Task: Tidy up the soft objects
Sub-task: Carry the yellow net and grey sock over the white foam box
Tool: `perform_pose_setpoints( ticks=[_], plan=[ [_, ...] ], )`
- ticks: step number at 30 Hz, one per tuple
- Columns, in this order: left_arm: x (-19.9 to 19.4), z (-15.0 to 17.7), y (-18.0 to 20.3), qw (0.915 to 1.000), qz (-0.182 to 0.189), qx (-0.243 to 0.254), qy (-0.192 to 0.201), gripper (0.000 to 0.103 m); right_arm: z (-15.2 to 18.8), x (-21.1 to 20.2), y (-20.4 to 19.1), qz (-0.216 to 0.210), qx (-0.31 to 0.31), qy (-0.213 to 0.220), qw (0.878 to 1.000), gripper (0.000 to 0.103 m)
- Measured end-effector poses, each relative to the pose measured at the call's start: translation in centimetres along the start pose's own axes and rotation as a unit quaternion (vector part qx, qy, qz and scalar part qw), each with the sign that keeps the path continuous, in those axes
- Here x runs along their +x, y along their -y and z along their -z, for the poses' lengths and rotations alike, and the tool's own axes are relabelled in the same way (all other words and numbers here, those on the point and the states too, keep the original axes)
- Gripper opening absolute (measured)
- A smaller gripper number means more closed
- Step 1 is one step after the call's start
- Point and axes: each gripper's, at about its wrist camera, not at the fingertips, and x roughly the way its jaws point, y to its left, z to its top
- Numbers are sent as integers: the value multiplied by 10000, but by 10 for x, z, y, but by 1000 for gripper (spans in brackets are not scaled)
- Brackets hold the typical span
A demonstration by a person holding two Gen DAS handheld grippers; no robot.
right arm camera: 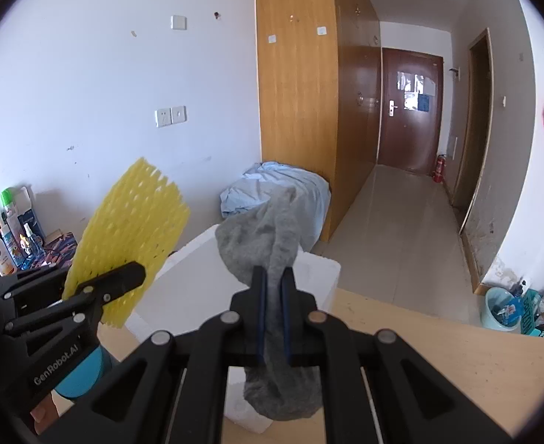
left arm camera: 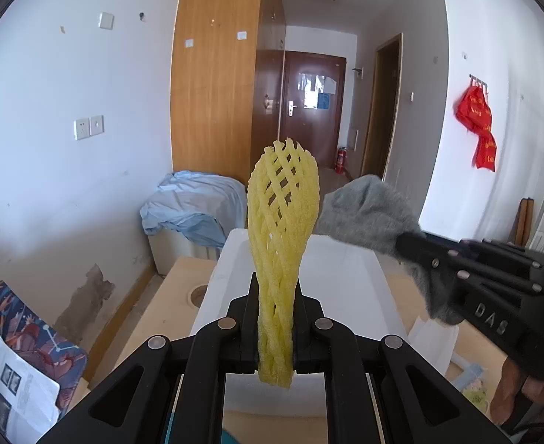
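Here the right claw (left arm camera: 401, 238) reads "DAS", the left claw (right arm camera: 140, 270) "GenRobot.AI".

1. A tall wooden wardrobe (right arm camera: 296, 103) stands against the scuffed white wall (right arm camera: 105, 85).
2. Crumpled light blue sheets (right arm camera: 279, 192) lie at the wardrobe's foot.
3. Beyond the wardrobe, a tiled corridor floor (right arm camera: 401, 229) leads to a dark brown door (right arm camera: 409, 111).
4. A red fire extinguisher (right arm camera: 438, 166) stands beside that door.
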Motion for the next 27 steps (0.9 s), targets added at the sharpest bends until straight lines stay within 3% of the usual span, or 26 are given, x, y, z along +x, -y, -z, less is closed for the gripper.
perform_pose_setpoints(
  ticks=[16, 23, 25, 27],
  plan=[
    [44, -8, 4, 9996, 70, 83, -269, 12, -8, 21, 8, -278, 31, -144, 9995, 10],
    [43, -10, 5, 9996, 91, 136, -242, 13, -14, 27, 6, -294, 24, -195, 9994, 10],
    [46, -9, 4, 9994, 102, 106, -312, 18, -14, 28, 7, -289, 22, -202, 9994, 10],
    [48, -9, 4, 9993, 79, 102, -359, 33, -15, 30, 8, -287, 29, -219, 9993, 10]
  ],
)
